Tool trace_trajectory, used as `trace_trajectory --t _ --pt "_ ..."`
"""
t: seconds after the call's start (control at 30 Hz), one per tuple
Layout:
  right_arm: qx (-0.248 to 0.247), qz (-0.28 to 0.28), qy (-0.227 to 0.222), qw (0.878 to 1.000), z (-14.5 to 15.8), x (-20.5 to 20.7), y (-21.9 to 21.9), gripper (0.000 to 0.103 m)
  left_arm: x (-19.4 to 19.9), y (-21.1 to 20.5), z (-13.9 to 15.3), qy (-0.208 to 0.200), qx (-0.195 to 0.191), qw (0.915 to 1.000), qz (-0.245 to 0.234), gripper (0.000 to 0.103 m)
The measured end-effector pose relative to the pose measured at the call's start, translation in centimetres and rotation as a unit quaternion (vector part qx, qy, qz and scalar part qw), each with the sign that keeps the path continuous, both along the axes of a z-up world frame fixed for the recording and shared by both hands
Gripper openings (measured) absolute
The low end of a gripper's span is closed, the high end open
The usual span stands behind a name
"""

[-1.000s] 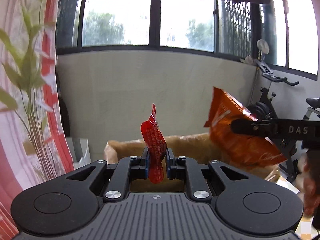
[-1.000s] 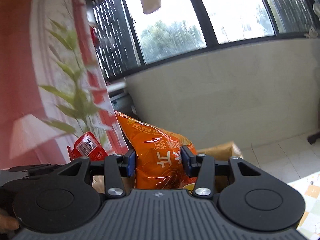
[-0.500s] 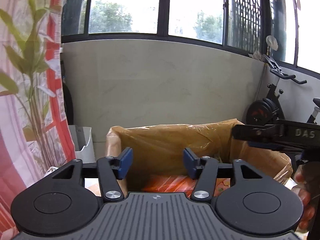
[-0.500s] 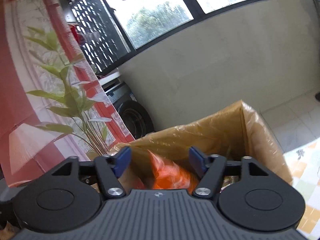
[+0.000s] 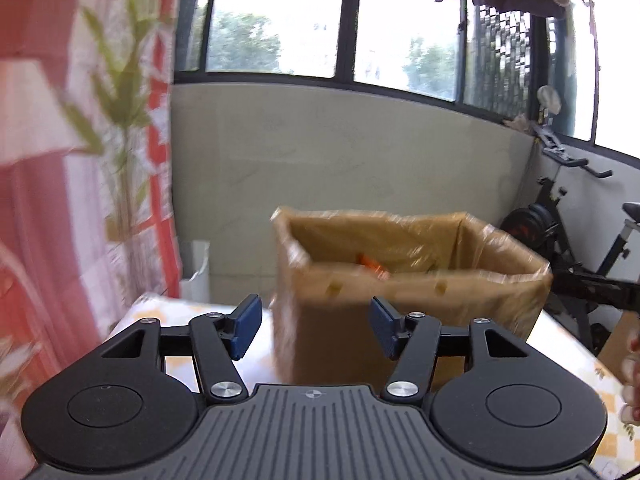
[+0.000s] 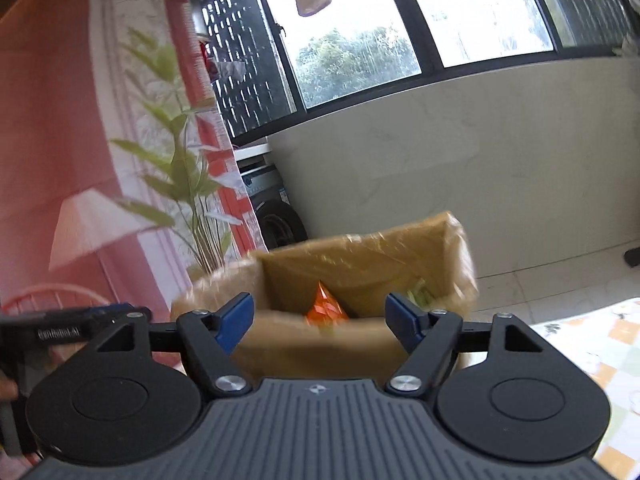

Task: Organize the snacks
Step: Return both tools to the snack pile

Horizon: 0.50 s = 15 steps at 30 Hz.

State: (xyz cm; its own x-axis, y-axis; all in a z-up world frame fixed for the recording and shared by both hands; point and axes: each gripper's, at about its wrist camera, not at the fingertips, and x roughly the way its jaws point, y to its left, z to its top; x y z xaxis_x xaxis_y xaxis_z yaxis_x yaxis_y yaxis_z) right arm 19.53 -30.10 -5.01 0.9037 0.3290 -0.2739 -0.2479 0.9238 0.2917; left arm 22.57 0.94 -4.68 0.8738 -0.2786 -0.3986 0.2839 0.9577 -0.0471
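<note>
Ahead of both tongs sits the cardboard box (image 5: pixel 408 280), lined with clear plastic and standing on the desk (image 5: pixel 176 312) with its checked yellow-and-white cloth.

Left tongs (image 5: pixel 314 326): jaws wide, nothing between them; they have just been opening. Right tongs (image 6: pixel 320 322): same, jaws wide and empty, and they have opened a little further within the last moment.

An orange snack bag (image 6: pixel 326 308) lies inside the box, seen over the near wall just beyond the right tongs; from the left wrist only an orange sliver shows above the rim. The red packet isn't visible now, so I can't tell where it ended up. Something green shows at the far right of the box interior; too blurred to name.

Judgement: drop-off step looks done, this is the release/retreat phase. Next move calls for swinging away from the box to find remaining snacks; none are in either view, so locate first, then approach with jaws as they are.

Room: balcony-like space, a low grey wall under dark-framed windows beyond the box, laundry hanging overhead, an exercise bike (image 5: pixel 560 224) to the right of the left tongs, and a red-and-white curtain with a leafy plant (image 6: pixel 188 184) to the left. A washing machine (image 6: pixel 268 204) stands left of the box, behind the plant.
</note>
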Motion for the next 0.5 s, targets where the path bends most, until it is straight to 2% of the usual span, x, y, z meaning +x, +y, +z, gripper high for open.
trace_trajectory --t 0.13,0.23,0.37,0.5 --pt "-0.044 -0.001 0.025 0.999 -3.2 -2.8 0.4 0.075 -1.6 1.3 -2.5 0.026 -0.020 0.9992 0.021 0.062" --pt "-0.074 -0.006 0.062 0.995 -5.9 -3.9 1.1 0.075 -2.4 1.5 -4.2 0.044 -0.019 0.9983 0.033 0.062" --pt "-0.064 -0.009 0.116 0.991 -9.2 -4.8 1.4 0.075 -3.1 1.4 -6.3 0.058 -0.005 0.9972 0.047 0.062" --pt "-0.095 -0.021 0.158 0.983 -11.6 -5.3 2.2 0.075 -3.3 1.6 -7.7 0.081 -0.017 0.9950 0.056 0.062"
